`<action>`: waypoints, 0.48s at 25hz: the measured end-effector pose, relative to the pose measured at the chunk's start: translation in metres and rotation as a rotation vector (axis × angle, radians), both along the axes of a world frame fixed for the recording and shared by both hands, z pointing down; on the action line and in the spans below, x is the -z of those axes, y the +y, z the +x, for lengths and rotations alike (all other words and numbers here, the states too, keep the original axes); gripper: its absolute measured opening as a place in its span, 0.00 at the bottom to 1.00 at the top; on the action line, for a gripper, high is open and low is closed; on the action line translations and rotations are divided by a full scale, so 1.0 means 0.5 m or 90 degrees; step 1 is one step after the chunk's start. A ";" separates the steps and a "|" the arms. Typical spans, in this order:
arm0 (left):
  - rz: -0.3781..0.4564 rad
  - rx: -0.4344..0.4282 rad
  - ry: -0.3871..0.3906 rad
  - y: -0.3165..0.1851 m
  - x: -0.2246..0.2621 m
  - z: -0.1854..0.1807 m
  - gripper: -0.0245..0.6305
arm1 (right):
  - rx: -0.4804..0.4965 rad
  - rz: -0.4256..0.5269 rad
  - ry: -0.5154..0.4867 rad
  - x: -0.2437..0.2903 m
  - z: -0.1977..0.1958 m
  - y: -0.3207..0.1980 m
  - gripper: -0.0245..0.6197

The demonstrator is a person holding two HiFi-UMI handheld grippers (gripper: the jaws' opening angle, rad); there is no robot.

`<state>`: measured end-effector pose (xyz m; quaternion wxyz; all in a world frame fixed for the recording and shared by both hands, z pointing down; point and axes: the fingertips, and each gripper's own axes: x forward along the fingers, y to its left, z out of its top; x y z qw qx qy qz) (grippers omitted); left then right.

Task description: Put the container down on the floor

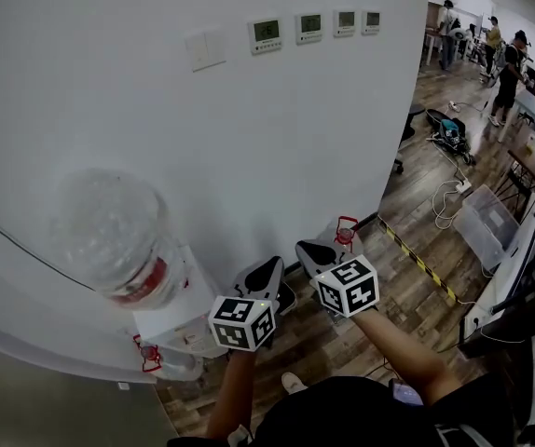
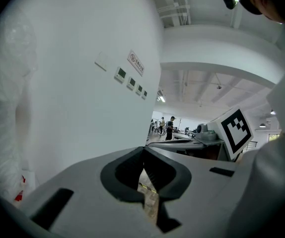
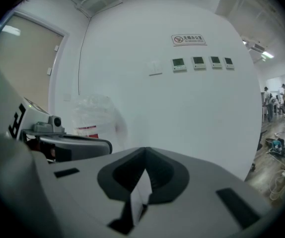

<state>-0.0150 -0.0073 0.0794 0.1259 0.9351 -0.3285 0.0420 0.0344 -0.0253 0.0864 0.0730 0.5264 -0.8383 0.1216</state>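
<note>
Our left gripper (image 2: pixel 143 150) is clenched, its dark pads meeting at the tips with nothing between them; only a sliver of floor shows through the gap lower down. Our right gripper (image 3: pixel 144 152) is clenched and empty in the same way, and it sits close beside the left one, a little ahead of it. Both point nearly level toward the curved white wall (image 1: pixel 295 138). The small clear plastic container with a red handle (image 1: pixel 346 234) stands on the brown wood-plank floor (image 1: pixel 342 343) at the foot of that wall, just ahead of the right gripper's tips and apart from both grippers. Off to the left of the left gripper, a large clear plastic water jug with a red label (image 1: pixel 109 236) sits upturned on a white stand. Below and behind that gripper, a second clear bottle with a red handle (image 1: pixel 176 363) lies by the stand's base.
</note>
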 end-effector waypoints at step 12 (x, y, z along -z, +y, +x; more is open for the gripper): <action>0.034 0.050 0.003 0.098 0.044 0.068 0.06 | 0.025 0.044 -0.052 0.067 0.077 0.100 0.08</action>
